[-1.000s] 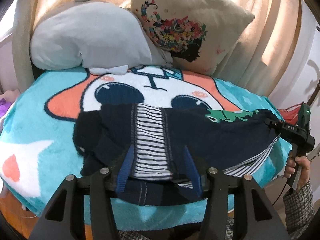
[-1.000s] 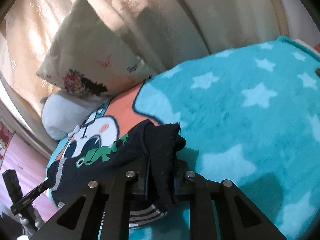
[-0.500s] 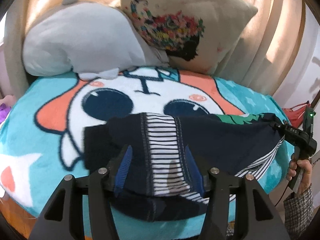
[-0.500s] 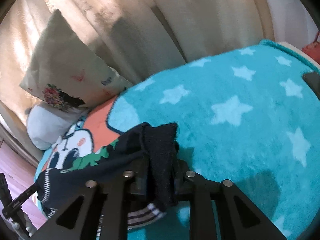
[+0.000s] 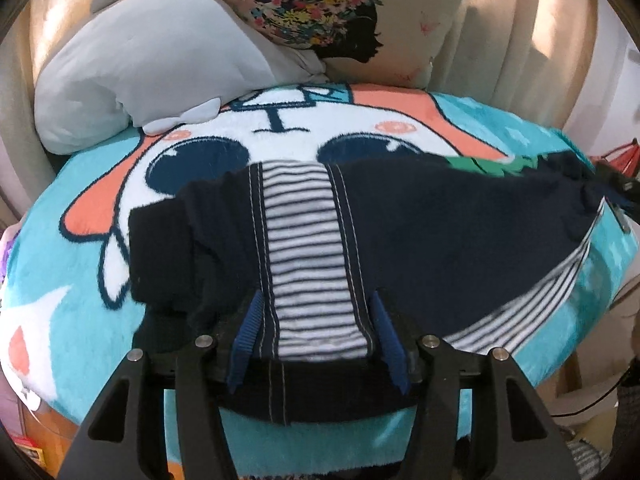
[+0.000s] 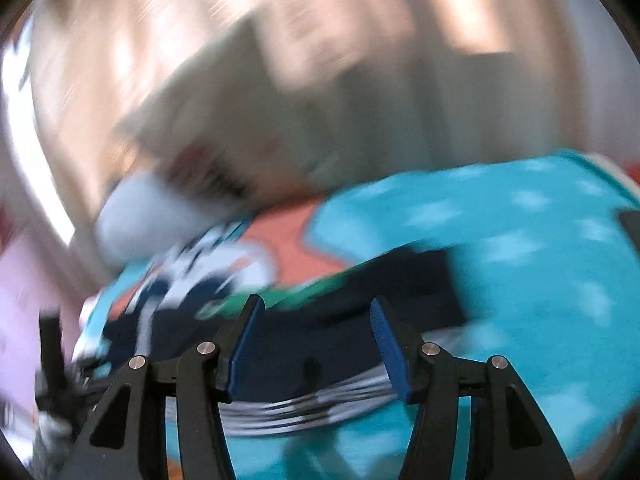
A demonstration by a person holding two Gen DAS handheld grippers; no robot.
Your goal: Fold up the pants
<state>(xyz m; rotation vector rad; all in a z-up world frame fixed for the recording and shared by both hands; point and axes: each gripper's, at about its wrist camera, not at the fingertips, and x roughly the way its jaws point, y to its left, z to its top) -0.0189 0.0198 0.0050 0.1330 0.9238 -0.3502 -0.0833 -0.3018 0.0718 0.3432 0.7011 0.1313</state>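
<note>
Left wrist view shows your left gripper [image 5: 318, 334] spread wide, the pants [image 5: 420, 240] draped across its fingers over the blanket's [image 5: 60, 320] near edge. Your right gripper [image 6: 316, 344] is parted too, holding nothing, with the blurred cloth lying beyond it. Lay the striped band flat before you withdraw, and keep both fingers from snagging the fabric.

The pants [image 5: 400, 240] lie across the near part of the blanket [image 5: 72, 320]. Behind them, on the left, a plush toy [image 5: 152, 68] rests on the blanket, and a cushion [image 5: 360, 20] leans to its right, before the curtain [image 5: 520, 40].
</note>
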